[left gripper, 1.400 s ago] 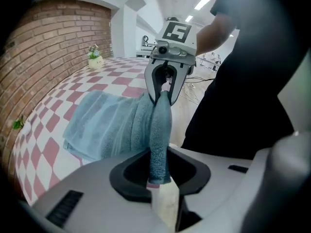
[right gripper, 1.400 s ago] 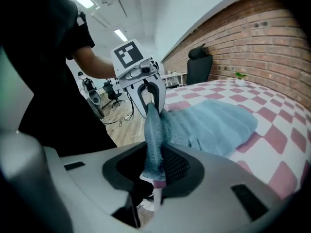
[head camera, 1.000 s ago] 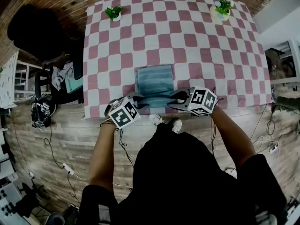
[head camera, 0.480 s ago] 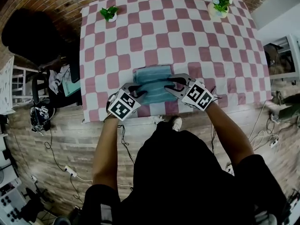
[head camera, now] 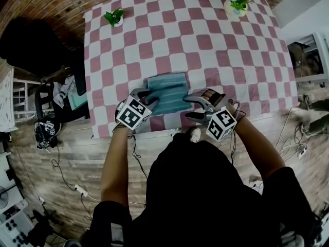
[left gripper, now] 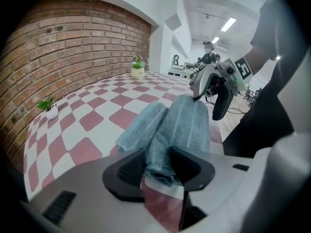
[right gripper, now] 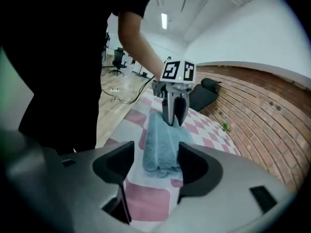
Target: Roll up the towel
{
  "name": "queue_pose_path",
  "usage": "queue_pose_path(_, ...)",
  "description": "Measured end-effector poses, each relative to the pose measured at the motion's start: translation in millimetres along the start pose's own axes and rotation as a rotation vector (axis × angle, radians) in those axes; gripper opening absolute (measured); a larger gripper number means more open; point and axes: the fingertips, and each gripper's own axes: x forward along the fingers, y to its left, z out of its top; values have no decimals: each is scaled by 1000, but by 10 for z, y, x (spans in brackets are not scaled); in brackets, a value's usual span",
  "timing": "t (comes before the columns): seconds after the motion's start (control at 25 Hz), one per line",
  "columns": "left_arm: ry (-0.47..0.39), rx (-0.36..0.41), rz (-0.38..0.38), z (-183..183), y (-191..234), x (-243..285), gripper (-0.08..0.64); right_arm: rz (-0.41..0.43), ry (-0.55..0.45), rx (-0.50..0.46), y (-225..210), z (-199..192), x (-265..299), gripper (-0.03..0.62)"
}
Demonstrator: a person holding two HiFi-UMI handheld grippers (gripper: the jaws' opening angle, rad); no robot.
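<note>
A blue-green towel (head camera: 165,89) lies partly rolled on the checked tablecloth near the table's front edge. My left gripper (head camera: 149,95) is at its left end. In the left gripper view the rolled end (left gripper: 180,120) fills the gap and both pads press on it, though these jaws have just been opening. My right gripper (head camera: 194,108) is at the right end, rolled onto its side. Its jaws have just been opening and stand apart, with the towel end (right gripper: 163,144) lying ahead between them, untouched.
The red-and-white checked table (head camera: 205,45) carries two small potted plants at the far corners (head camera: 114,17) (head camera: 236,1). A black chair (head camera: 31,40) and clutter stand to the left. Cables lie on the wooden floor on both sides.
The towel's near edge, lifted by both grippers a second ago, now lies rolled over the towel. The right gripper has rolled, let go and drawn back. The left gripper moved in over the left end.
</note>
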Motion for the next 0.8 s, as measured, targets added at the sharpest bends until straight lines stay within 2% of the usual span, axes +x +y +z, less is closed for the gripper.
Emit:
queue_pose_path(0.12,-15,15,40,46,40,-51,179,-26,71,-61,18,-212,219,265)
queue_pose_path(0.24,-85,66,97,145,65,-216,200,-48,97,-39,-58,-329,316,245)
queue_pose_path(0.32,-155,142,83,183,-43,-355,305,-37,93,-7,-91,-350,337,223)
queue_pose_path(0.4,-167,236,28,112,-254,-420,398,-21,84,29,-103,-360,342,210)
queue_pose_path(0.52,-28,453,14,-139,-503,-309,436,4,72,110,-127,-378,334,191)
queue_pose_path(0.6,50,552,44,-248,-531,-181,414,19,60,192,-152,-378,328,174)
queue_pose_path(0.64,61,559,60,-256,-512,-140,367,28,53,234,-159,-371,321,163)
queue_pose_path(0.72,62,521,64,-230,-486,-125,166,56,42,303,-147,-345,296,143)
queue_pose_path(0.8,80,492,13,-223,-552,-162,141,113,32,343,-70,-297,245,135)
